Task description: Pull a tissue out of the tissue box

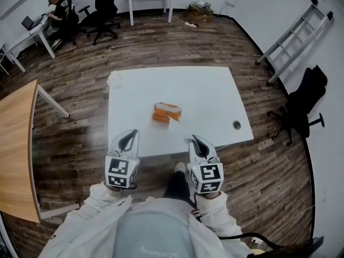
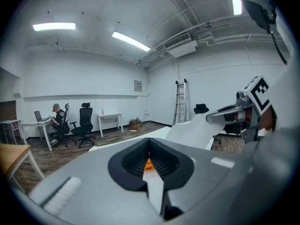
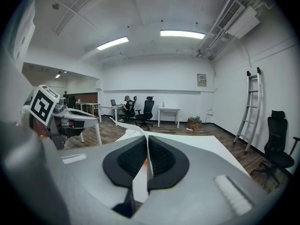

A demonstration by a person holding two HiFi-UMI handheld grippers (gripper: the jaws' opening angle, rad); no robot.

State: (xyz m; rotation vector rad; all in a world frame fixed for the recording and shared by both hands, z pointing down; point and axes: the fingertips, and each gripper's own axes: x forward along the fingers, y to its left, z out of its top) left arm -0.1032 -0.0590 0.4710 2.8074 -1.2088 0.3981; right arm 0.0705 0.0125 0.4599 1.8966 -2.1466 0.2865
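1. You are standing at the near edge of a white worktop [image 1: 204, 90], which is sitting on a dark wood floor [image 1: 80, 79].
2. A ladder [image 1: 293, 36] is leaning against the wall on your right, and a black office chair [image 1: 303, 109] is standing near it.
3. You are holding the left hand-held gripper [image 1: 134, 132] over the worktop's near edge. Its jaws are clenched tip to tip and are grasping nothing.
4. You are holding the right hand-held gripper [image 1: 194, 137] beside it at the same edge. Its jaws are also pressed together and empty.
5. The orange tissue box [image 1: 165, 112] is lying near the middle of the worktop. It is sitting ahead of both hand-held grippers, between their lines and apart from them, with a white tissue [image 1: 173, 112] showing at its top.
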